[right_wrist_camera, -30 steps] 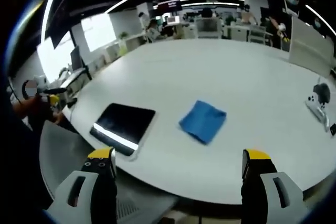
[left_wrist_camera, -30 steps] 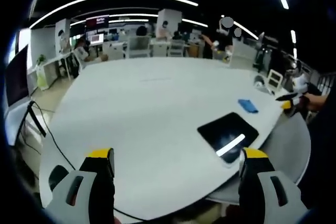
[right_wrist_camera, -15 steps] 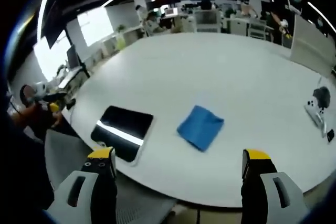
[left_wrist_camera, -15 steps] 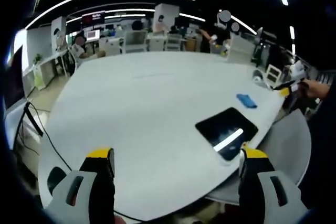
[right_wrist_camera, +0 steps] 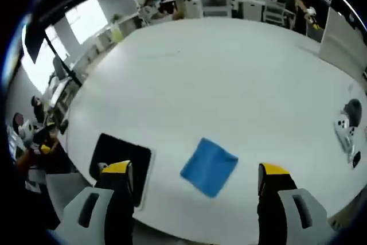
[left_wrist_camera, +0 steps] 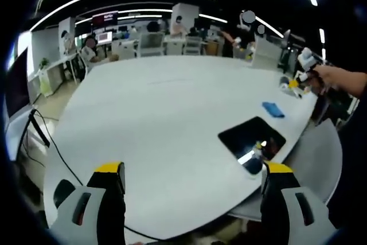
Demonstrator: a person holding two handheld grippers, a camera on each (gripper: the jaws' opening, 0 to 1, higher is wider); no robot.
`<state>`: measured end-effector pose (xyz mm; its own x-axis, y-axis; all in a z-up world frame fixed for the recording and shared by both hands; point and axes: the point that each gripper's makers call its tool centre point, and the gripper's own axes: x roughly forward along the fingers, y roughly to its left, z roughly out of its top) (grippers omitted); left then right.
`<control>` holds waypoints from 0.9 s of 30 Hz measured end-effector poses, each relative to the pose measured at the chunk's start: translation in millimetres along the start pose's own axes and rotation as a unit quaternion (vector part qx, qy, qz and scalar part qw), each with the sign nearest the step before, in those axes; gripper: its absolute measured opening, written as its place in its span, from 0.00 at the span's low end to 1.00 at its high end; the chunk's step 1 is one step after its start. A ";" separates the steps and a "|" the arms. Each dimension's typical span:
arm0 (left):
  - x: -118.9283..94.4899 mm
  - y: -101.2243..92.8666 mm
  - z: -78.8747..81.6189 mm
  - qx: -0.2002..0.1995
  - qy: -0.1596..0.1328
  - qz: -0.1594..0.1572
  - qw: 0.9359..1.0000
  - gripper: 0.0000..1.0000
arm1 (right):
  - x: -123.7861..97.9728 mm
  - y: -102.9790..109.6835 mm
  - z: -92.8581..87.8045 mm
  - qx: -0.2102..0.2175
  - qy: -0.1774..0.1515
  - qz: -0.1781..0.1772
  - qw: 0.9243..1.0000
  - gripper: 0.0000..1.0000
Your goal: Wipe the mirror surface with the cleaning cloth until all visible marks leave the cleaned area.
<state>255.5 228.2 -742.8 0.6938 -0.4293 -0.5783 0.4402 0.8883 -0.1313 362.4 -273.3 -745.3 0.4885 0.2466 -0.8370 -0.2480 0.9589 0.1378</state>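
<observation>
Right claw (right_wrist_camera: 192,179) hangs spread above white table (right_wrist_camera: 229,73) in office.

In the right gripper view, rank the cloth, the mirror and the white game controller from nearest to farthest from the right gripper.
1. Blue cloth, just ahead, between the jaws of the right gripper.
2. Mirror, partly behind the left jaw.
3. White game controller, far right table edge.

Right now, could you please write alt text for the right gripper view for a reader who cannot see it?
A blue cleaning cloth lies flat on a large white table, between the open right gripper jaws. A dark rectangular mirror lies beside the cloth, near the table edge, partly behind one jaw. An office with desks lies beyond.
</observation>
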 end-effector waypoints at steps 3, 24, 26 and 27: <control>-0.1 2.3 -2.3 -0.003 0.002 0.003 1.000 1.00 | 7.8 -3.7 4.1 -0.020 0.000 -0.007 1.000 0.79; -1.2 7.3 -11.9 -0.001 0.021 0.022 1.000 0.99 | 108.9 -32.7 -60.1 0.038 -0.023 -0.060 0.997 0.19; -2.3 9.0 -14.7 -0.003 0.023 0.026 0.999 0.99 | 111.7 -34.8 -61.4 0.025 -0.018 -0.072 0.997 0.15; -3.1 8.8 -16.0 -0.005 0.025 0.027 0.999 0.99 | 110.8 -38.2 -58.9 0.002 -0.021 -0.083 0.996 0.13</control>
<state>248.1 239.9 -755.0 0.6877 -0.3718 -0.6236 0.3967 0.9118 -0.1062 376.7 -290.9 -874.5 0.5569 0.0911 -0.8256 -0.1584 0.9874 0.0021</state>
